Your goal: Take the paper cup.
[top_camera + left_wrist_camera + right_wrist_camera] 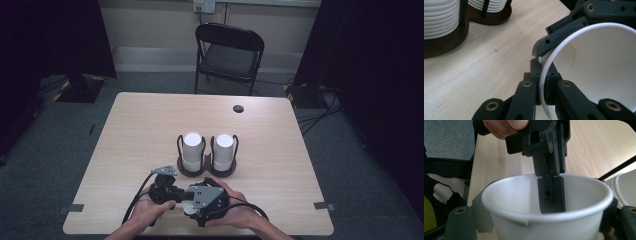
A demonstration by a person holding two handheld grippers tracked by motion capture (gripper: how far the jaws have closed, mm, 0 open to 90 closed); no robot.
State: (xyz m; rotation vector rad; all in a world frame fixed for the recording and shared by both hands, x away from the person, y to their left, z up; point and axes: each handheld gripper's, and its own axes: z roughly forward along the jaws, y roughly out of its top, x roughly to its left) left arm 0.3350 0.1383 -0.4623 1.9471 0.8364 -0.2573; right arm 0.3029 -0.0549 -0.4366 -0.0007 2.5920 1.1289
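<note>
A white paper cup [188,206] is held low over the table's near edge between both grippers. My left gripper [542,75] is shut on the cup's [604,62] rim, one jaw inside and one outside. In the right gripper view that left gripper [551,180] reaches down from the top, with its inner finger [551,195] against the far wall of the cup [544,225]. My right gripper [545,213] has a jaw on each side of the cup's body, and both pads touch its wall.
A dark wooden holder [206,170] at the table's middle carries two stacks of white cups [192,146] [224,147] inside black wire posts. A black folding chair [230,50] stands beyond the far edge. A cable hole [238,108] lies at the back right.
</note>
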